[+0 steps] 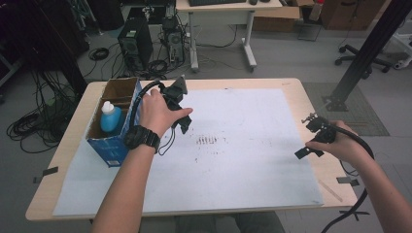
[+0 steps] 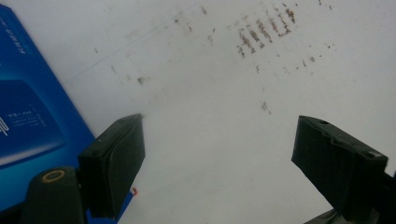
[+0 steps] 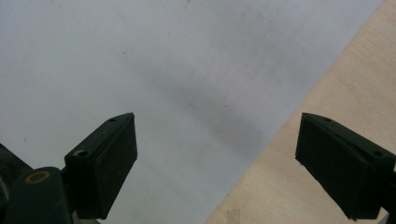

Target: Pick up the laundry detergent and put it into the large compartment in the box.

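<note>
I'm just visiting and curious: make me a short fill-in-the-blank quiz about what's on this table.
1. The bottle standing in the blue box has a ____ cap.
2. The blue box sits at the table's ____ side in the high view.
3. The left gripper has its jaws ____, nothing between them.
4. The white sheet shows ____ stains near its middle.

Missing words: white; left; open; brown

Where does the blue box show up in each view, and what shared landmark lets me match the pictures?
High view: the blue box stands open at the table's left edge, a blue bottle inside, just left of the left tongs.
Left gripper view: its blue side lies along the left edge, beside the left jaw.
Right gripper view: not in it.
Shared landmark: the white sheet under both tongs; its brown marks match the high view's centre.
</note>
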`<state>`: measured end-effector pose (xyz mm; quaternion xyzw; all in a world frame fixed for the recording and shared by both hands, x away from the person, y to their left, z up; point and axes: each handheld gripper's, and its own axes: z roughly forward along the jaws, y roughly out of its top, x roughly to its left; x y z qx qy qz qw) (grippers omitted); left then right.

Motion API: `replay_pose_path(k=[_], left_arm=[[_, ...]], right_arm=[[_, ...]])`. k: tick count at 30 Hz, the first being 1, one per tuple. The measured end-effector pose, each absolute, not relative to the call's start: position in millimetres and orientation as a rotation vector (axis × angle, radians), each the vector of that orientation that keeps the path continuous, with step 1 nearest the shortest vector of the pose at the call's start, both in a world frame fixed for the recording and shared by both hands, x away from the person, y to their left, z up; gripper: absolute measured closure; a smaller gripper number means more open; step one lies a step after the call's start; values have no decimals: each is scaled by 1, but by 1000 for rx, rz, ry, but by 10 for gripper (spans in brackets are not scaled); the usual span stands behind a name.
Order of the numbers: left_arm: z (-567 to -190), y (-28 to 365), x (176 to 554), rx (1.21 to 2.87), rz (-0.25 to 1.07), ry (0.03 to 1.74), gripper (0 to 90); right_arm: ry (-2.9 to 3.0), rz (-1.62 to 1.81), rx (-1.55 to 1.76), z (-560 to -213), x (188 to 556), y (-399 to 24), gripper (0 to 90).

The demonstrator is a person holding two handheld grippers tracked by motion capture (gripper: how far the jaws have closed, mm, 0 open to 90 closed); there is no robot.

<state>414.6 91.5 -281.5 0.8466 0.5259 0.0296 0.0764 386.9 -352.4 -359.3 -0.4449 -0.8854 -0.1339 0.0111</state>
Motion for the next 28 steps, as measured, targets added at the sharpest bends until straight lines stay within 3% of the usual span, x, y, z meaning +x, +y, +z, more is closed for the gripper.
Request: replay_pose_path(k=[28], left_arm=[[-286, 89, 411, 2541, 91, 1572, 176]], right_arm=[[-2758, -420, -1403, -359, 382, -355, 129]])
